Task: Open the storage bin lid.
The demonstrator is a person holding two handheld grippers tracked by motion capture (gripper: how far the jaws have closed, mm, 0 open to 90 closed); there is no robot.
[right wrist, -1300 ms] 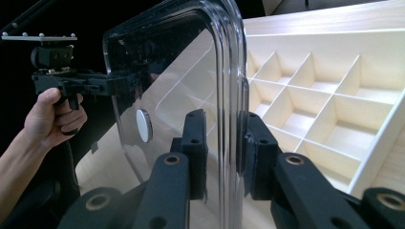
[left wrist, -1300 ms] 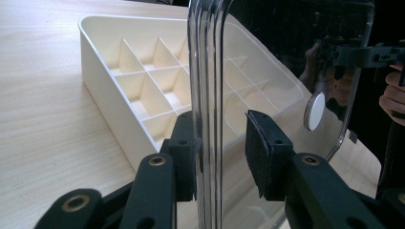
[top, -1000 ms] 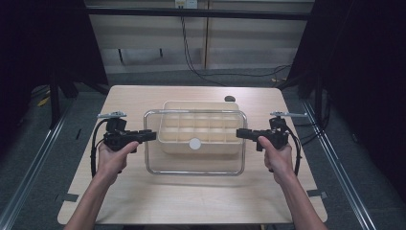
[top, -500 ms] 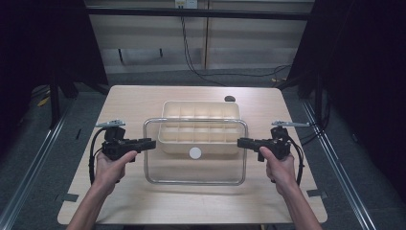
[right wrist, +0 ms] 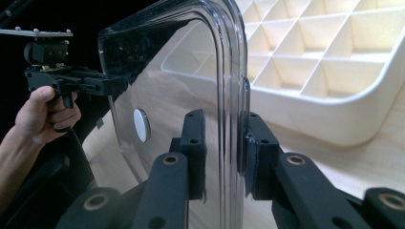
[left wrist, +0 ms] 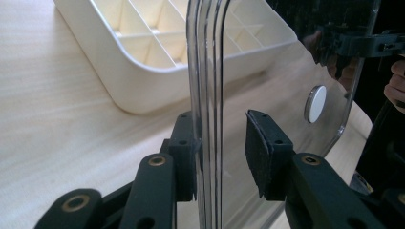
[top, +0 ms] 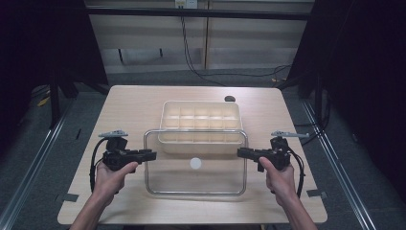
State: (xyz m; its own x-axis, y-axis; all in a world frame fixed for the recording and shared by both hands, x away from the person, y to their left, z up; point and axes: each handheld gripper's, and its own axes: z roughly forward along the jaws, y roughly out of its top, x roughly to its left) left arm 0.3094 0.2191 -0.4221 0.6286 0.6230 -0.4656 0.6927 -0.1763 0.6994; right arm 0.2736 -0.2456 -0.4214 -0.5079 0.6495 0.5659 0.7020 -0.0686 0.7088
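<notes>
A: Where does the clear lid (top: pixel 195 163) sit relative to the two tools right now?

B: Between them. The left gripper (top: pixel 152 154) has its jaws nearly closed on the lid's left short edge, and the right gripper (top: pixel 241 152) is clamped the same way on the right short edge. So the lid's long axis runs straight from one tool to the other.

A: Are both really gripping?

B: In the right gripper view the rim (right wrist: pixel 232 95) stands upright between the two pads, both seemingly pressing on it. In the left gripper view the near pad touches the rim (left wrist: pixel 206 86); the other pad (left wrist: pixel 258 152) seems a little off the plastic, so I judge that hold looser.

A: And the divided tray (top: pixel 200 122)?

B: It lies beyond both tools, toward the far side of the table (top: pixel 124 105). The lid's far long edge overlaps the tray's near wall; the rest of the lid hangs on the person's side of it. The white round disc (top: pixel 195 163) marks the lid's middle, well short of the tray's middle.

A: Which hand is nearer the tray?

B: Neither, as far as I can tell; they stand level with each other. I would say any placing on the tray calls for both to travel away from the person together, keeping the long axis parallel to the tray's.
</notes>
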